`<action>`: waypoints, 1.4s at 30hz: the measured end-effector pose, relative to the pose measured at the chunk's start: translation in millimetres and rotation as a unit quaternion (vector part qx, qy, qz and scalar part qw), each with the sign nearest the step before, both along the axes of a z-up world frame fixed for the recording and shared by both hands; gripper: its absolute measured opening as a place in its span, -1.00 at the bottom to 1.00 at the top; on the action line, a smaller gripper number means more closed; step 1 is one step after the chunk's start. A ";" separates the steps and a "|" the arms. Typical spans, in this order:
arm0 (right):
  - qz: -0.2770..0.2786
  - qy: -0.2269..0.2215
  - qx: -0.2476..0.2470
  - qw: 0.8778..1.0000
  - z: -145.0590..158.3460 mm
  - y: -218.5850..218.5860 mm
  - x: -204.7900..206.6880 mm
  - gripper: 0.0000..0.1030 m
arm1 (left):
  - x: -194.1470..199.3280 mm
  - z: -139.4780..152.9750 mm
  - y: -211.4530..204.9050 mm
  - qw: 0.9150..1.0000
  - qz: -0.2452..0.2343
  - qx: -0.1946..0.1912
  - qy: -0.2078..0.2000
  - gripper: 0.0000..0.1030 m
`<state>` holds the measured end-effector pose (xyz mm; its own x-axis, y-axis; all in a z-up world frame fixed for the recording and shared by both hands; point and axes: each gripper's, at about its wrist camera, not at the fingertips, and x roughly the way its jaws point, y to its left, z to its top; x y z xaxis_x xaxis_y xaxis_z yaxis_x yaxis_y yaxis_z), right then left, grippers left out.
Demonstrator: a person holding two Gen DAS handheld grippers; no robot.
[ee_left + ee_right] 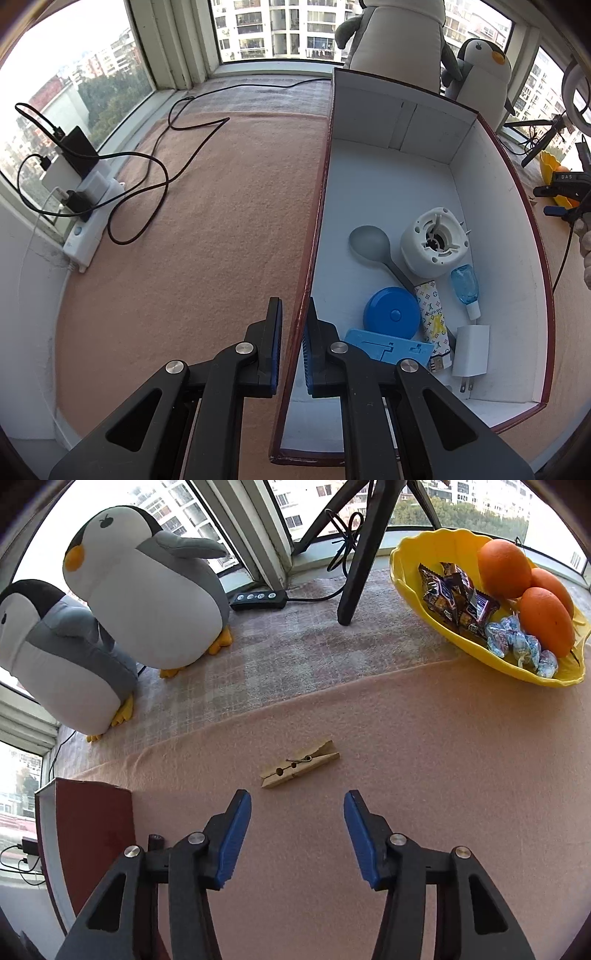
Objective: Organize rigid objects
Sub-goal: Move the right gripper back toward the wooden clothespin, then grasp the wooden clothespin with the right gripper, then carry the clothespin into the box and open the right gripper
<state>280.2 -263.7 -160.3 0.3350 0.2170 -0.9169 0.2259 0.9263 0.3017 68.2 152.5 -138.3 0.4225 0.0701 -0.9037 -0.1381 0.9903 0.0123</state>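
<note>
My left gripper is shut on the left wall of a dark-red box with a white inside. On the box floor lie a grey spoon, a white round plastic part, a blue round case, a small blue bottle, a patterned tube, a white charger and a light-blue flat piece. In the right wrist view a wooden clothespin lies on the pink cloth just ahead of my right gripper, which stands open with nothing between its fingers.
A corner of the box shows at the right wrist view's lower left. Two penguin plush toys stand behind. A yellow bowl holds oranges and sweets. A tripod leg stands nearby. A power strip with cables lies at the left.
</note>
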 end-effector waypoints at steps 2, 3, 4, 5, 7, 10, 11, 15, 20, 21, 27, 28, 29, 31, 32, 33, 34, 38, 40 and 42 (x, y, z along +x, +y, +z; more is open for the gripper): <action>-0.012 0.013 0.004 1.000 -7.6 0.0 12.1 -0.09 | 0.6 -1.5 0.9 1.000 0.001 -0.002 0.002 -0.83; -0.017 0.020 0.004 1.000 -11.7 0.6 17.7 -0.10 | 0.7 -2.4 1.1 1.000 0.002 -0.003 0.004 -0.83; -0.022 0.026 0.005 0.999 -15.8 0.9 22.4 -0.12 | 0.8 -3.3 1.7 1.000 0.003 -0.005 0.005 -0.83; -0.026 0.031 0.005 0.999 -20.2 0.6 26.1 -0.14 | 0.9 -4.0 2.3 1.000 0.003 -0.009 0.007 -0.83; -0.035 0.028 -0.007 0.999 -21.7 0.6 30.0 -0.17 | 0.8 -4.9 2.2 1.000 0.002 -0.011 0.008 -0.83; -0.027 0.031 -0.023 0.999 -22.1 5.6 36.3 -0.17 | 0.6 -5.3 2.8 1.000 0.002 -0.012 0.007 -0.83; -0.025 0.032 -0.027 0.999 -22.1 7.4 37.7 -0.17 | 0.7 -5.3 3.4 1.000 0.003 -0.013 0.007 -0.83; -0.016 0.036 -0.046 0.998 -22.1 15.8 42.8 -0.22 | 0.5 -6.1 4.8 1.000 0.005 -0.015 0.007 -0.83; 0.027 0.037 -0.089 0.995 -21.5 34.2 38.8 -0.39 | 0.5 -7.9 5.9 1.000 0.005 -0.021 0.008 -0.83; 0.036 0.035 -0.093 0.994 -21.4 37.1 36.2 -0.46 | 0.8 -7.8 6.3 1.000 0.004 -0.021 0.007 -0.83; 0.086 0.027 -0.100 0.991 -20.9 51.0 18.6 -0.78 | 0.2 -5.8 7.4 1.000 0.005 -0.022 0.002 -0.83; 0.093 0.024 -0.106 0.990 -21.5 52.8 16.1 -0.78 | -0.2 -5.5 7.7 1.000 0.005 -0.024 0.001 -0.83; 0.102 0.018 -0.115 0.988 -22.7 55.4 12.6 -0.78 | -0.5 -5.2 7.6 1.000 0.005 -0.024 0.000 -0.83; 0.114 0.007 -0.131 0.985 -22.8 59.1 3.5 -0.78 | -0.8 -5.1 7.4 1.000 0.004 -0.024 -0.001 -0.83; 0.115 0.004 -0.131 0.985 -23.0 59.3 0.6 -0.78 | -1.1 -5.1 7.4 1.000 0.004 -0.024 -0.001 -0.83; 0.116 0.000 -0.127 0.985 -22.5 58.1 -2.7 -0.79 | -1.2 -5.1 7.3 1.000 0.004 -0.025 -0.001 -0.83; 0.117 -0.004 -0.121 0.986 -20.8 55.1 -4.5 -0.79 | -1.4 -5.0 7.2 1.000 0.003 -0.025 -0.002 -0.83; 0.109 -0.009 -0.092 0.990 -17.0 50.8 -10.9 -0.79 | -1.6 -4.8 5.5 1.000 0.002 -0.023 -0.002 -0.83; 0.103 -0.011 -0.077 0.992 -15.4 40.1 -8.8 -0.79 | -1.2 -4.9 5.5 1.000 0.002 -0.024 -0.002 -0.83; 0.100 -0.014 -0.072 0.992 -13.4 38.1 -11.1 -0.79 | -1.2 -4.6 5.8 1.000 0.002 -0.024 -0.002 -0.83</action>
<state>269.1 -225.6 -173.7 0.3241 0.1488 -0.9342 0.0263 0.9858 0.1661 67.0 158.3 -142.9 0.4263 0.0287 -0.9041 -0.1429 0.9891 -0.0360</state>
